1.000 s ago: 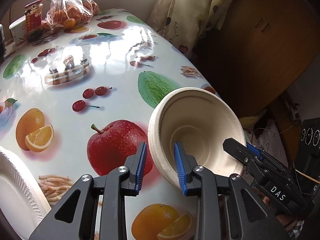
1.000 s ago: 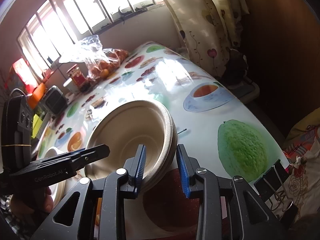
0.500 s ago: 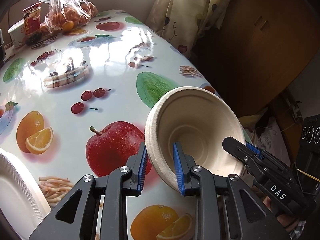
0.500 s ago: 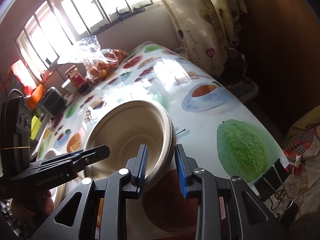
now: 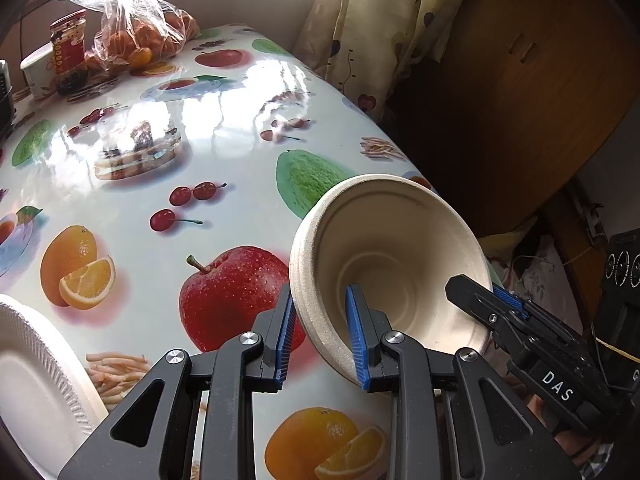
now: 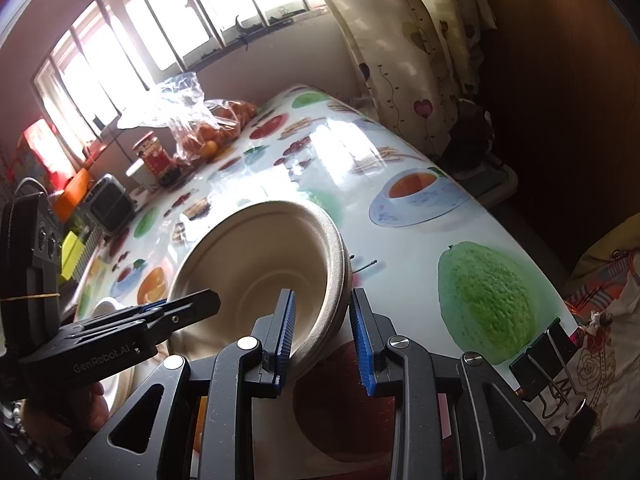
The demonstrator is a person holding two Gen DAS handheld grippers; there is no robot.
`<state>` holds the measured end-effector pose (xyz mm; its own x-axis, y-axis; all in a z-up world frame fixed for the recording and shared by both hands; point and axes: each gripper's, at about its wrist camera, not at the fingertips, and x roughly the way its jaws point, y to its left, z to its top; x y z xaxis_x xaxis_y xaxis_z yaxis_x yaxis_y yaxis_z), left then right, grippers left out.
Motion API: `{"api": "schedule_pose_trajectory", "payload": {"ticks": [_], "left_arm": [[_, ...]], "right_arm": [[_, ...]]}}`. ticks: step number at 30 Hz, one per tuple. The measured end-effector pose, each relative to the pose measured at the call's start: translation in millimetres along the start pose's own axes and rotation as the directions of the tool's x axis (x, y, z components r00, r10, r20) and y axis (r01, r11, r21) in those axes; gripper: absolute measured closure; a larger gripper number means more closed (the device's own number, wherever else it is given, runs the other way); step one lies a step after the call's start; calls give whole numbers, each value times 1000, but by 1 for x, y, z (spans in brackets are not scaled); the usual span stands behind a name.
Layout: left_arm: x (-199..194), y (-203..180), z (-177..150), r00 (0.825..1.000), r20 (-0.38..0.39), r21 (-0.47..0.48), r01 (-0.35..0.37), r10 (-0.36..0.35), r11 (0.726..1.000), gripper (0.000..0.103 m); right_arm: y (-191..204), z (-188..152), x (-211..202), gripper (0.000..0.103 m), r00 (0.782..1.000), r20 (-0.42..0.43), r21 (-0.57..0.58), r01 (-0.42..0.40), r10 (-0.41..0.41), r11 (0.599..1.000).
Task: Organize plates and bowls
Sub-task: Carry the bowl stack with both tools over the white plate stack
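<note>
Bowl [image 5: 384,264]: light, stiff pulp, rim crushable. My left tool [image 5: 322,336] and right tool [image 6: 322,334] both clamped on rim, opposite sides, above table [image 5: 224,92].

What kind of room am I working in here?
Likely a home dining or kitchen area: a table under a glossy fruit-print tablecloth, a clear plastic bag of oranges beside a red-labelled jar, and a heart-print curtain by a barred window.

I was working in a home dining corner. Ahead of my tools ran a table [image 5: 224,80] under a glossy fruit-print cloth, with a bag of oranges [image 5: 136,40] and a jar [image 5: 68,40] at its far end, heart-patterned curtains [image 6: 404,40] and a barred window [image 6: 160,28] beyond.
</note>
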<state>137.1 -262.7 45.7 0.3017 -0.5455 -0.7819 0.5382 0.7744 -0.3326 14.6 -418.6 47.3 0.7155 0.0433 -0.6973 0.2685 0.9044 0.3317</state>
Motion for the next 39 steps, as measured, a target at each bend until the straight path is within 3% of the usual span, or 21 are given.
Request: {"api": "schedule_pose_trajectory", "payload": {"ticks": [16, 39], "left_arm": [[-26, 8, -4, 998, 55, -12, -26, 26, 1000, 76], [-81, 53, -30, 985, 129, -97, -106, 118, 990, 76]], "right_arm": [[23, 1, -11, 76, 999, 20, -41, -33, 33, 999], [88, -6, -9, 76, 991, 4, -155, -133, 135, 979]]}}
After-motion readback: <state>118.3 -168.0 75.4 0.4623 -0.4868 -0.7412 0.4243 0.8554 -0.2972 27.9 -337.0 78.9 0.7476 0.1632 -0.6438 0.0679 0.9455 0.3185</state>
